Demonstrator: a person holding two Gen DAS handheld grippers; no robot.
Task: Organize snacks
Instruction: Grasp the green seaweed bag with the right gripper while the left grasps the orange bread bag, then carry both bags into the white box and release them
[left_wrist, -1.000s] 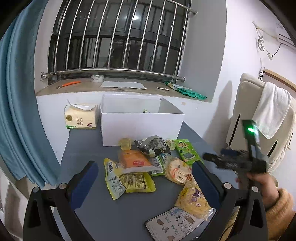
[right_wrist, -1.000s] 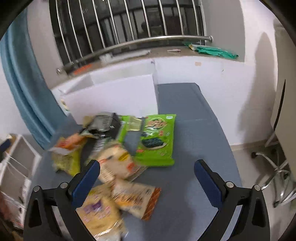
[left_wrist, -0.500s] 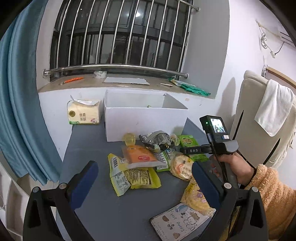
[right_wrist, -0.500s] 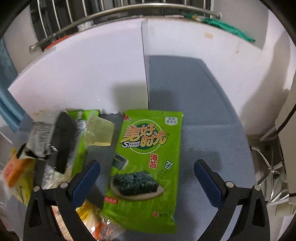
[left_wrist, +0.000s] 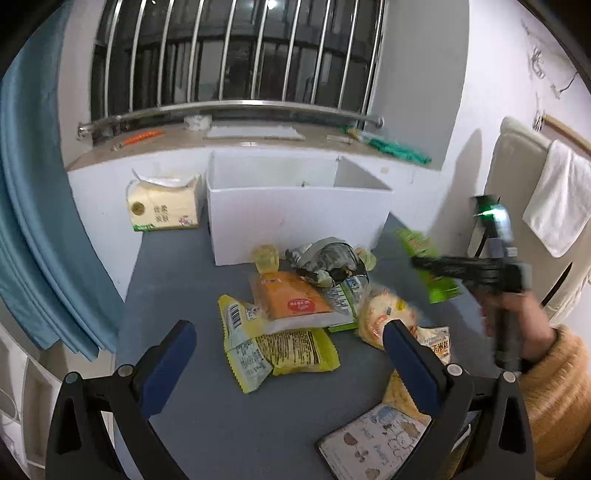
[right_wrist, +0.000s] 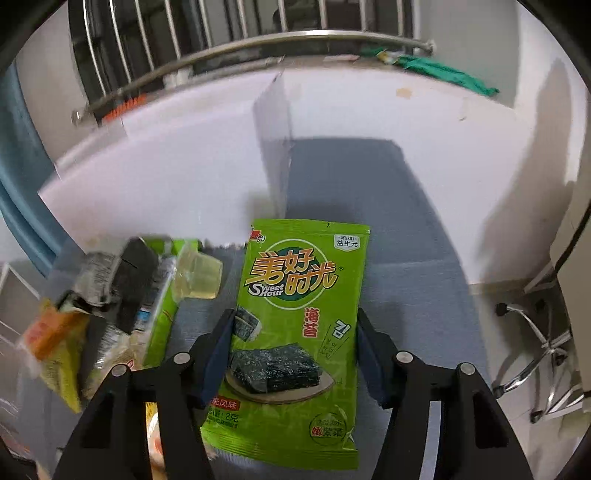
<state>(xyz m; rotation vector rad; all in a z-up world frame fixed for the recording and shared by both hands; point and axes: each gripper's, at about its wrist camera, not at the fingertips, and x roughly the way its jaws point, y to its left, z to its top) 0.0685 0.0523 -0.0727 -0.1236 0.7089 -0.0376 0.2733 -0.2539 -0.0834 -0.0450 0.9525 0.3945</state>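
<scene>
A green seaweed snack pack (right_wrist: 299, 325) sits between the blue fingers of my right gripper (right_wrist: 295, 354), which is closed on its two side edges. In the left wrist view the pack (left_wrist: 430, 269) appears blurred and lifted off the table in that gripper (left_wrist: 439, 264). A pile of snacks lies on the grey table (left_wrist: 177, 280): an orange pack (left_wrist: 295, 299), a yellow pack (left_wrist: 280, 350), a crumpled silver wrapper (left_wrist: 328, 258), jelly cups (left_wrist: 266, 256). A white open box (left_wrist: 295, 210) stands behind them. My left gripper (left_wrist: 288, 354) is open and empty above the near side of the pile.
A tissue pack (left_wrist: 162, 206) stands left of the box. A blue curtain (left_wrist: 33, 229) hangs at the left. A chair with a towel (left_wrist: 554, 206) is at the right. A printed card (left_wrist: 376, 443) lies at the table's near edge.
My right gripper has closed in on the green seaweed pack and shut on it, raising it off the table. The left gripper has stayed open, drifting a little closer to the pile.
</scene>
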